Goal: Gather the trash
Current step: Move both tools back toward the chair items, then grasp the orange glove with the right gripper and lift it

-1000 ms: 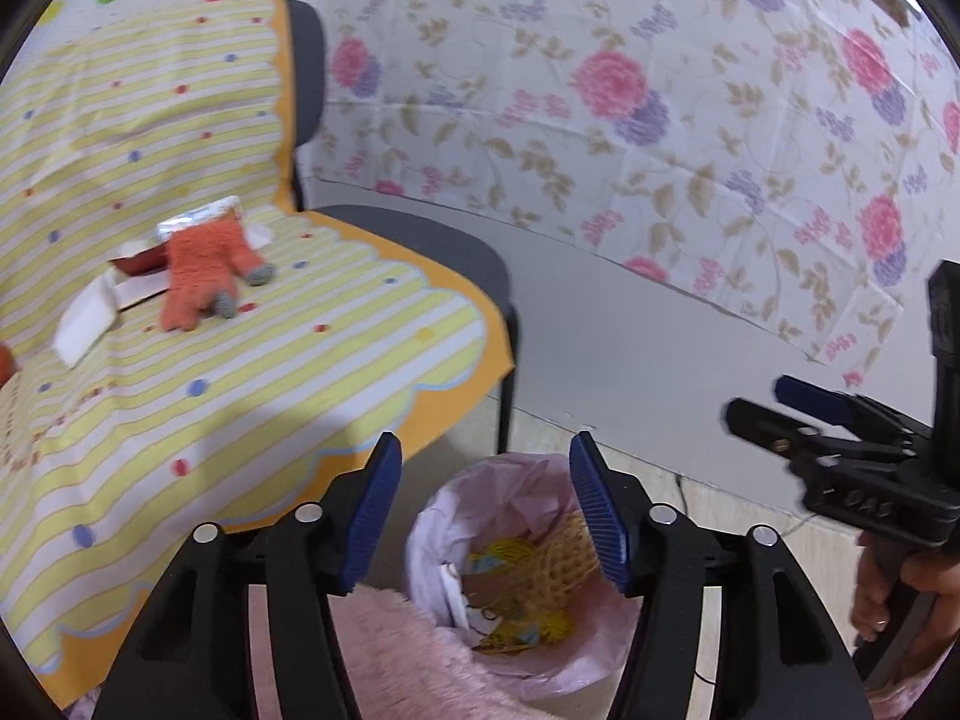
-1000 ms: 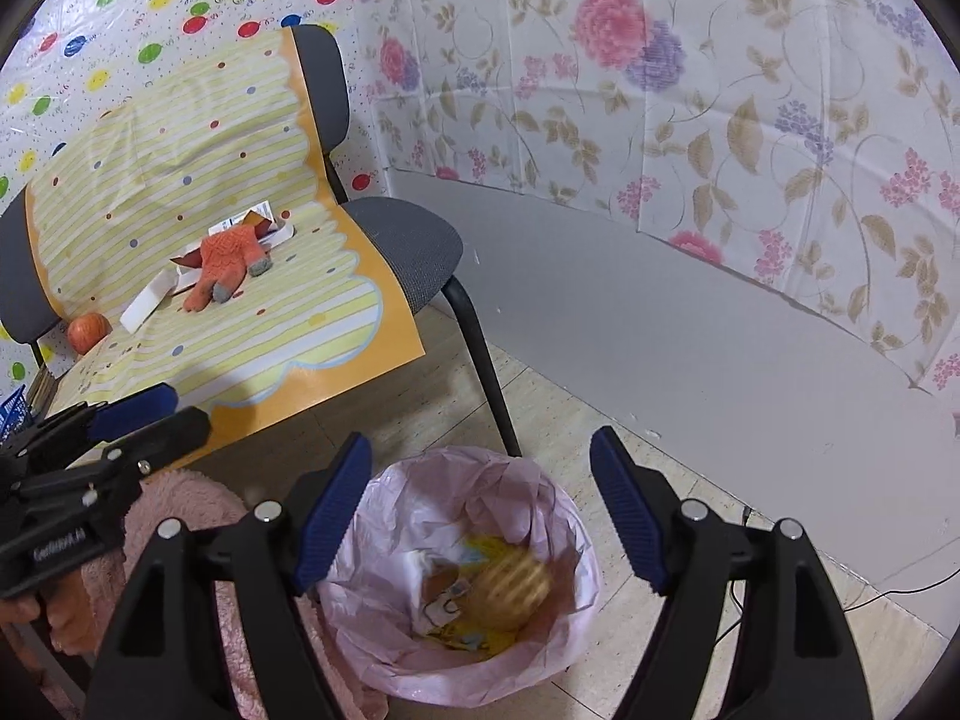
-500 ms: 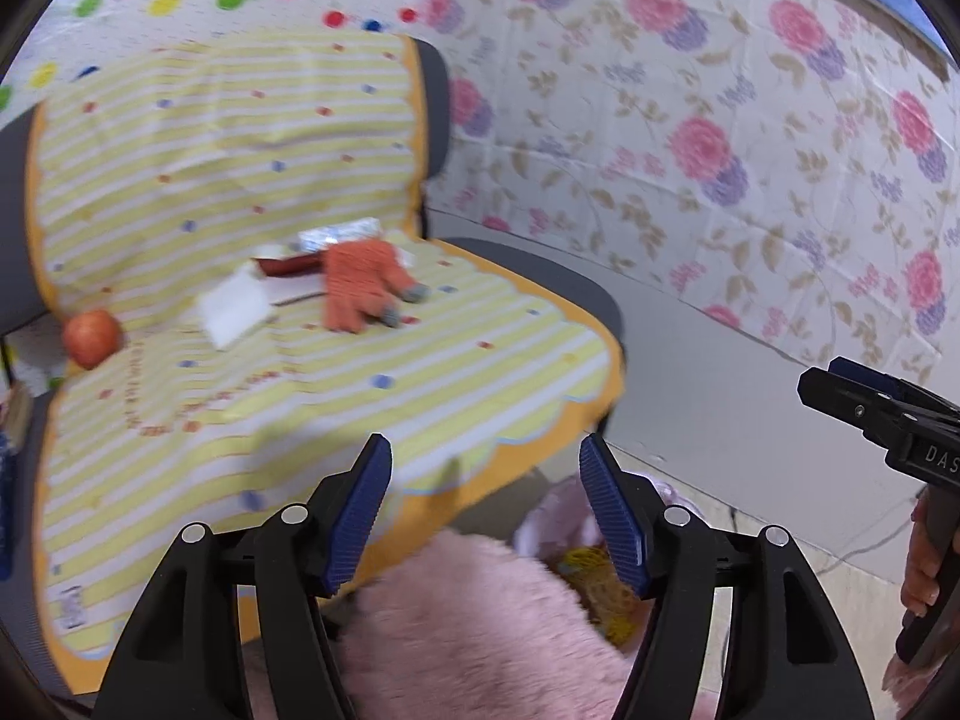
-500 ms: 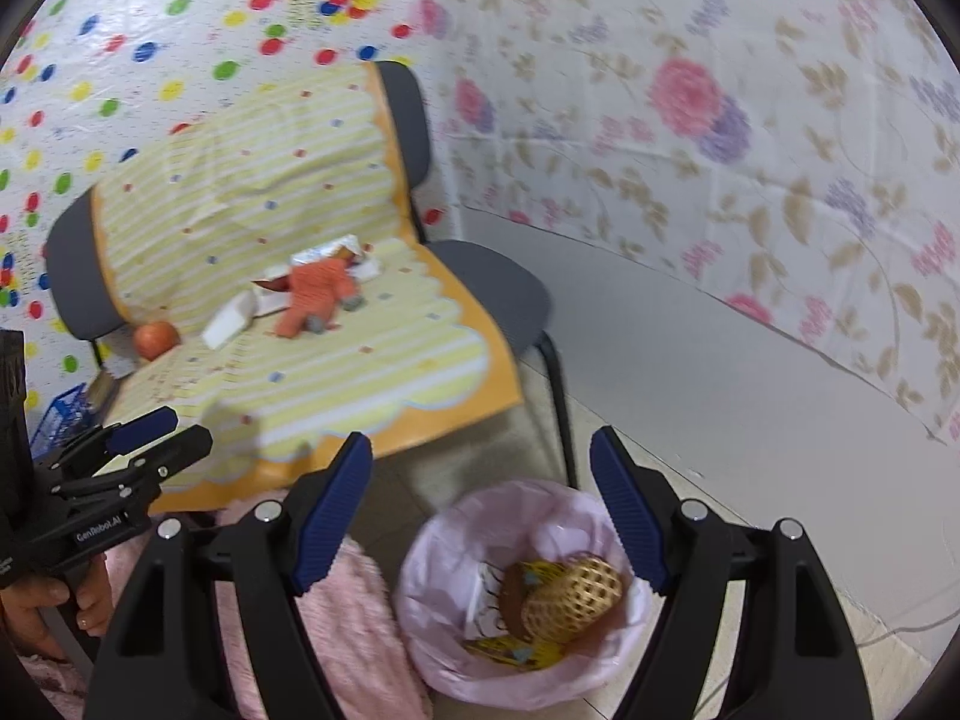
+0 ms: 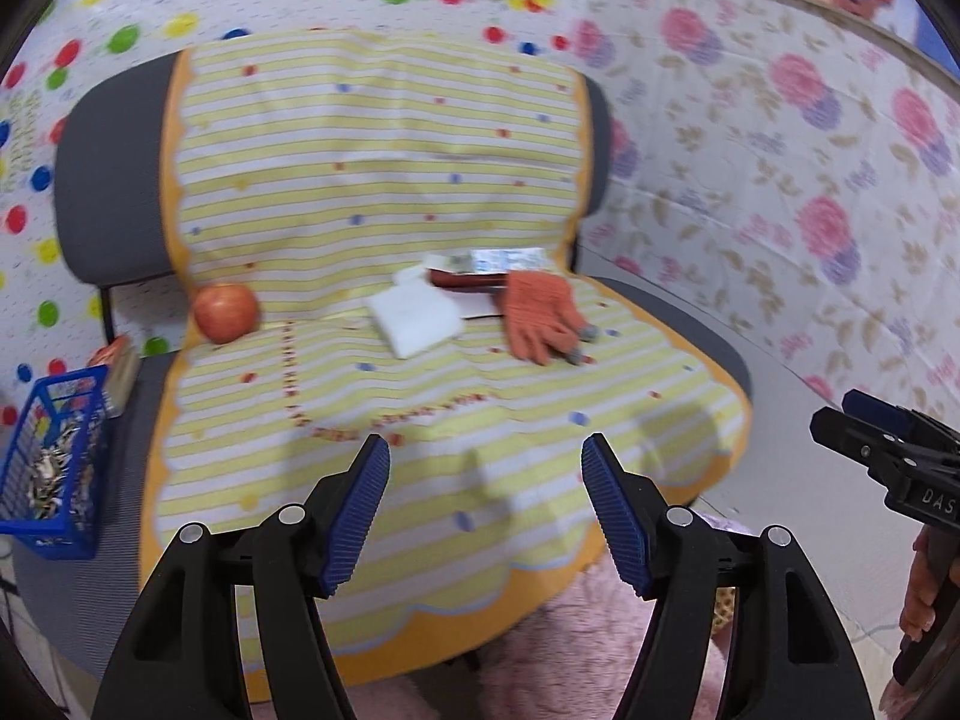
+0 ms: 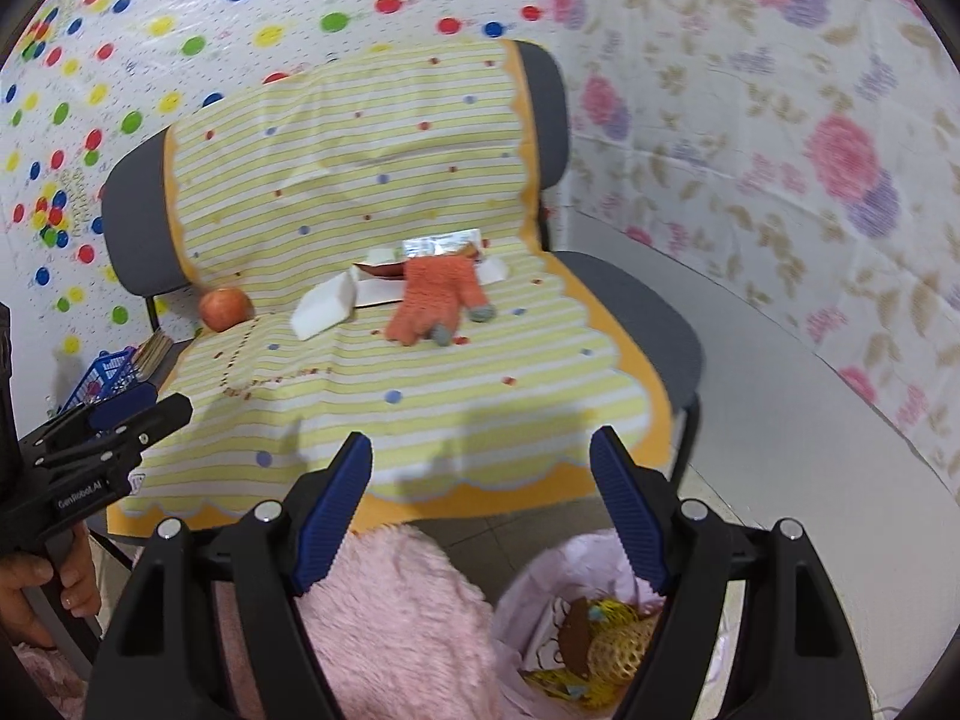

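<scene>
On the chair's yellow striped cloth (image 5: pixel 420 420) lie an orange glove (image 5: pixel 540 318), a white folded paper (image 5: pixel 414 315), a silver wrapper (image 5: pixel 510 258) over a dark red packet (image 5: pixel 468 282), and an apple (image 5: pixel 225 312). My left gripper (image 5: pixel 485 462) hovers open and empty over the seat's front edge. My right gripper (image 6: pixel 480 450) is also open and empty, nearer the floor. Below it stands a bin lined with a pink bag (image 6: pixel 558 564), with a yellow net (image 6: pixel 618 648) and wrappers inside. The right wrist view also shows the glove (image 6: pixel 438 294), the paper (image 6: pixel 324 306) and the wrapper (image 6: pixel 444 243).
A blue basket (image 5: pixel 54 462) with small items sits on a grey seat to the left. A pink fluffy fabric (image 6: pixel 390 600) lies below the chair's front edge beside the bin. Patterned sheets cover the walls. A hand (image 6: pixel 36 576) holds the left gripper's handle.
Both views have swung up from the bin to the chair seat. The bin has left the left wrist view. The left jaws stand a little wider than before.
</scene>
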{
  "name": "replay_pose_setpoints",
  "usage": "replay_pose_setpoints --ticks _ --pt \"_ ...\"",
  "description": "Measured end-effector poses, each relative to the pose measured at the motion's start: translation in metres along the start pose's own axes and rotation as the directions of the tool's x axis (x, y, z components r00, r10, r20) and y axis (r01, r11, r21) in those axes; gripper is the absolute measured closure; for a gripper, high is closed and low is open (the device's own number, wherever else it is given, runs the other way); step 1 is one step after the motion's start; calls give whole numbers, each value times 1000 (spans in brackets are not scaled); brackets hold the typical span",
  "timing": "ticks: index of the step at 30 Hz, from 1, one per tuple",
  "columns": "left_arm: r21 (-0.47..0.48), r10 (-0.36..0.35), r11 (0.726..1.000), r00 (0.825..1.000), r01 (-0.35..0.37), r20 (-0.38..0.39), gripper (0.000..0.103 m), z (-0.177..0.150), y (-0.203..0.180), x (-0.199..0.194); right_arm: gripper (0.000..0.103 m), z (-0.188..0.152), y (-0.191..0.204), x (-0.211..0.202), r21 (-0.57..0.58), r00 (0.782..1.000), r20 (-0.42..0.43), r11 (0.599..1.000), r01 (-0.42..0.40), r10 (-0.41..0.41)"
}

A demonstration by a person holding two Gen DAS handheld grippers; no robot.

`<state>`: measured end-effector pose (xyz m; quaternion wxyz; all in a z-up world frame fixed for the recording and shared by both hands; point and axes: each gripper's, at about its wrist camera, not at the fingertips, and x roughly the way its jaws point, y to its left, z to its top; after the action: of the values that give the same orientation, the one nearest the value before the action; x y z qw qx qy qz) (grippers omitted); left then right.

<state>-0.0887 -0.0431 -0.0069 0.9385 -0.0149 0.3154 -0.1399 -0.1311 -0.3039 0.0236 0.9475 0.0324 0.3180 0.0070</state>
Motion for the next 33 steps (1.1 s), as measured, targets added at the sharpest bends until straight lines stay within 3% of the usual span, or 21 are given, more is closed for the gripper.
replay_pose_setpoints --ticks 4,12,16,18,27,33 --pt "-26 43 999 999 -43 1 33 7 17 1 29 13 12 15 -17 1000 -1 1000 -21 20" --pt "-75 126 989 992 -126 -7 16 26 48 14 26 42 33 53 -63 998 -7 996 -61 61" --pt "-81 164 983 986 -165 -22 14 38 57 31 25 58 33 78 -63 997 -11 995 -72 71" --pt "-79 180 980 983 -182 -32 14 43 60 43 18 64 31 92 -62 997 -19 995 -75 74" --pt "-80 191 977 980 -196 -59 14 66 66 92 18 83 22 153 -60 997 -51 997 -57 54" --pt "-61 194 978 977 -200 -85 14 75 68 132 22 100 20 201 -56 994 -71 995 -88 84"
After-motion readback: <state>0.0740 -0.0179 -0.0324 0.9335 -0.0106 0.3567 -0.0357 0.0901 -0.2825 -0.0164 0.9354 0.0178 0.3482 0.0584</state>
